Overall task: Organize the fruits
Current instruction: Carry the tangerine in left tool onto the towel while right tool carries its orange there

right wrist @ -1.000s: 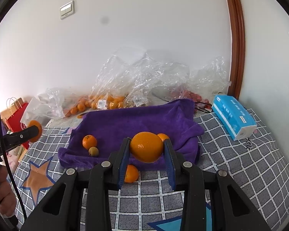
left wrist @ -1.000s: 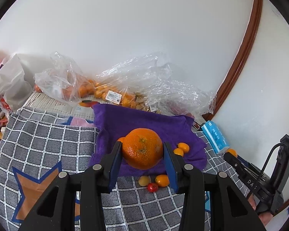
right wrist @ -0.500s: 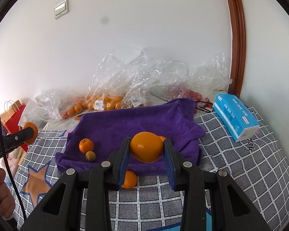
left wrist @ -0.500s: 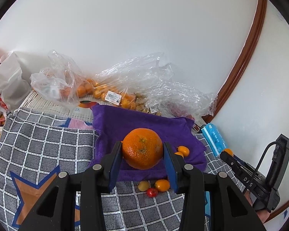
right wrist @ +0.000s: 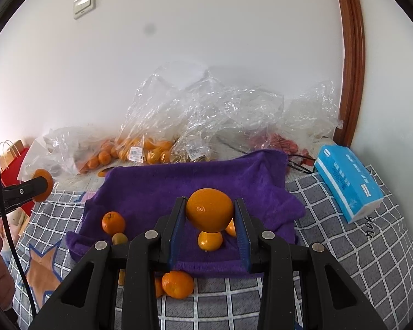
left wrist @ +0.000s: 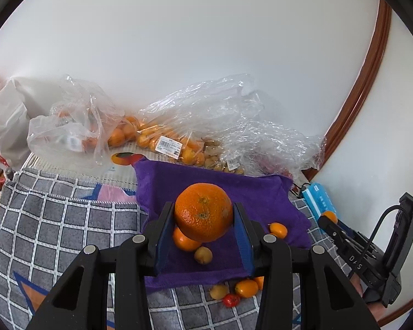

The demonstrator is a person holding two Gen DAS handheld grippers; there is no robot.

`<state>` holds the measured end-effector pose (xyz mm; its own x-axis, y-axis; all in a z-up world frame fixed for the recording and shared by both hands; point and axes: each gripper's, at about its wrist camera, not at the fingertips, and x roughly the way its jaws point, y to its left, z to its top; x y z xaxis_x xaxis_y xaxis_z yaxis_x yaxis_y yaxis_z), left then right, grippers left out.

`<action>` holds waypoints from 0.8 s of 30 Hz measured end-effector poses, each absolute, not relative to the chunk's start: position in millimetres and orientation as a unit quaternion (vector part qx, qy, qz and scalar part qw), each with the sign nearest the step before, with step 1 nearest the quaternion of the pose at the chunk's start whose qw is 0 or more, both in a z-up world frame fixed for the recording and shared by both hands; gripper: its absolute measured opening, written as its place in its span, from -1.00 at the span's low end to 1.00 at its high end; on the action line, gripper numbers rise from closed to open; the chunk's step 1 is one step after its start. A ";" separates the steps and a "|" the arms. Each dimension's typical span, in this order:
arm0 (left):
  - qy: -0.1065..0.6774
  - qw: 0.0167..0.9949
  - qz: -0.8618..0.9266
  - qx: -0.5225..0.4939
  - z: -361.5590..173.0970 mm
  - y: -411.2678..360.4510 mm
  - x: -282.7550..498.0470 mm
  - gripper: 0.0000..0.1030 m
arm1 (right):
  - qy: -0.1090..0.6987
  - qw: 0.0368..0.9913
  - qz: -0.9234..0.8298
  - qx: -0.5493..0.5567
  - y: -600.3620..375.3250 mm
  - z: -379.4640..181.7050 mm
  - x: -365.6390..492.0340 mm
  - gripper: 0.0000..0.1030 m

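Note:
In the left wrist view my left gripper (left wrist: 203, 207) is shut on a large rough orange (left wrist: 203, 214), held above the near part of a purple towel (left wrist: 234, 189). Below it on the towel lie a small tangerine (left wrist: 185, 240), a brownish round fruit (left wrist: 203, 255) and a kumquat (left wrist: 278, 229). In the right wrist view my right gripper (right wrist: 209, 202) is shut on a smooth orange (right wrist: 209, 211) over the same purple towel (right wrist: 206, 176), above a small orange fruit (right wrist: 210, 240). A tangerine (right wrist: 113, 222) rests on the towel's left side.
Clear plastic bags of fruit (right wrist: 179, 137) line the wall behind the towel. A blue tissue box (right wrist: 348, 181) lies on the right. Loose small fruits (left wrist: 245, 288) and a tangerine (right wrist: 177, 284) sit on the checked grey cloth (left wrist: 55, 233) before the towel.
Both grippers have moved forward over the purple towel, each still gripping its orange. The fruits lying on the towel now show between and beneath the fingers.

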<state>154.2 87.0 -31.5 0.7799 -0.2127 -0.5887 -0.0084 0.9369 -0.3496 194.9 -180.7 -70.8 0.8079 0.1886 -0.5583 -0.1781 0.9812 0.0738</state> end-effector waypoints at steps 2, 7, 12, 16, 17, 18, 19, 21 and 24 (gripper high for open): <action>0.330 0.928 -0.050 -0.165 -35.1 91.0 162.0 -0.23 | 0.294 0.951 0.096 0.007 -181.2 -70.8 202.4 -0.33; 0.338 0.925 -0.031 -0.169 -47.1 110.7 177.8 -0.23 | 0.291 0.952 0.093 0.007 -185.1 -70.0 217.2 -0.33; 0.344 0.919 -0.028 -0.188 -60.6 127.9 190.5 -0.23 | 0.290 0.953 0.088 0.010 -191.5 -71.6 234.1 -0.33; 0.356 0.916 -0.028 -0.184 -68.3 123.4 204.6 -0.23 | 0.298 0.951 0.085 0.014 -197.7 -77.1 251.3 -0.33; 0.358 0.915 -0.029 -0.182 -69.8 120.9 207.5 -0.23 | 0.301 0.950 0.084 0.013 -198.6 -79.0 255.4 -0.33; 0.360 0.915 -0.032 -0.180 -71.5 117.9 210.8 -0.23 | 0.303 0.949 0.083 0.012 -199.7 -81.2 259.5 -0.33; 0.363 0.914 -0.034 -0.177 -74.3 113.5 215.4 -0.23 | 0.306 0.948 0.082 0.010 -200.8 -84.7 264.4 -0.33; 0.371 0.911 -0.036 -0.175 -79.7 106.7 223.0 -0.23 | 0.313 0.946 0.081 0.005 -202.2 -91.4 271.2 -0.33; 0.384 0.908 -0.038 -0.163 -89.1 96.0 234.6 -0.23 | 0.325 0.942 0.079 0.004 -204.1 -106.8 281.8 -0.33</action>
<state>234.6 96.0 -89.1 0.7023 -0.1945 -0.6848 -0.0551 0.9442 -0.3247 281.8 -204.1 -106.8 0.7758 0.1520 -0.6124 -0.1464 0.9874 0.0597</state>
